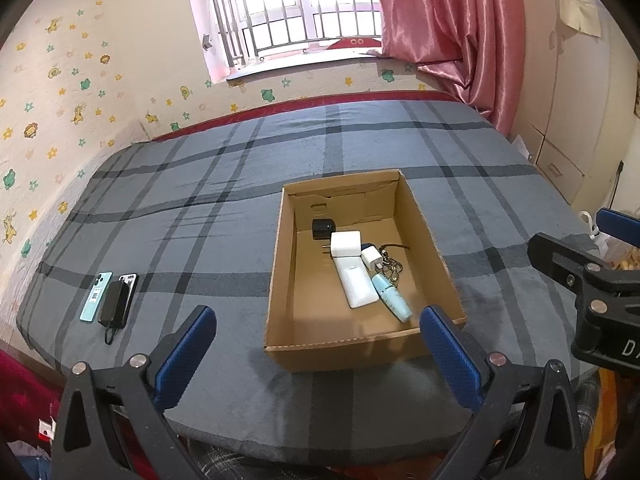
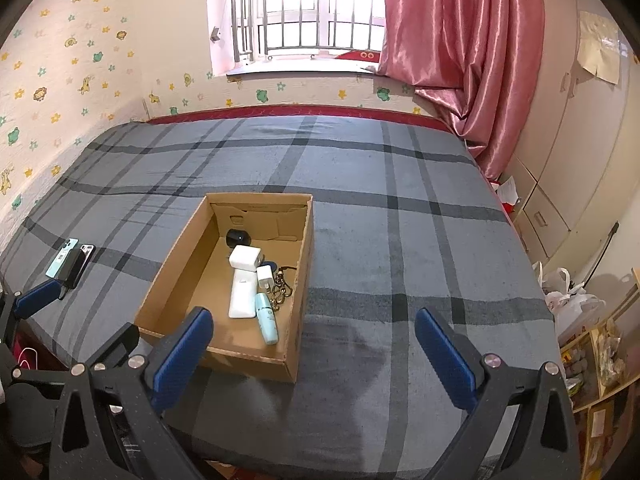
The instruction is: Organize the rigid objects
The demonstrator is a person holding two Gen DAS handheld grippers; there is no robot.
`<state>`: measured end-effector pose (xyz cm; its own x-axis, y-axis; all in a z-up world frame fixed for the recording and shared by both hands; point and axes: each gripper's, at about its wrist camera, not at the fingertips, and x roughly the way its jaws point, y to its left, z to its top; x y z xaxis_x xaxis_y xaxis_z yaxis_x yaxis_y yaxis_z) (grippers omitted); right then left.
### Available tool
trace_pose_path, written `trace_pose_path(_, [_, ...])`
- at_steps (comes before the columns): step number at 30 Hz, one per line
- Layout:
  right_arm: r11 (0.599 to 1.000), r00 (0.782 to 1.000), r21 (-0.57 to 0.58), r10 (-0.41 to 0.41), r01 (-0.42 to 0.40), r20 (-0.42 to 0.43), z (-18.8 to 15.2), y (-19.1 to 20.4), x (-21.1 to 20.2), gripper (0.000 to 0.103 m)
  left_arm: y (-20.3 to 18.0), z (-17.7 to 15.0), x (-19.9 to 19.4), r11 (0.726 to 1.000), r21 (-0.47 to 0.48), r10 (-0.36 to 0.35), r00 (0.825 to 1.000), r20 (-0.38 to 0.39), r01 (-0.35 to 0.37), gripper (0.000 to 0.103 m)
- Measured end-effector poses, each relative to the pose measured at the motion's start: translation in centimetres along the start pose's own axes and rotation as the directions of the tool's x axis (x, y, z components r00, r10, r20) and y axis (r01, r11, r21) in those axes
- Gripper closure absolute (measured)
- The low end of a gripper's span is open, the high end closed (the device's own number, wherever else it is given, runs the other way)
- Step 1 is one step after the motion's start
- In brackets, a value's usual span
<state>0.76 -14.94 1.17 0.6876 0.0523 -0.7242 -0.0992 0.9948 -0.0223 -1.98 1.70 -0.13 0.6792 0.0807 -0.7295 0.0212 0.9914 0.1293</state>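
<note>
An open cardboard box sits on the plaid bed. Inside lie a black cube charger, a white plug adapter, a white power bank, a small white charger, a pale blue tube and a keychain. Left of the box, on the bed, a black power bank lies on a teal phone and a second phone. My left gripper and right gripper are open and empty, near the bed's front edge.
The grey plaid bed meets a stickered wall on the left and a window with a pink curtain at the back. Cabinets and shelves with bags stand to the right.
</note>
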Motion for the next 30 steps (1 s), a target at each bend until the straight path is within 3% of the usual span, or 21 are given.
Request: trace_pose_path(30, [1.000, 1.000, 0.002, 0.000, 0.000, 0.007, -0.19, 0.17, -0.60, 0.000, -0.66, 0.08, -0.85, 1.000, 0.007, -0.011, 1.000, 0.014, 0.011, 0.000])
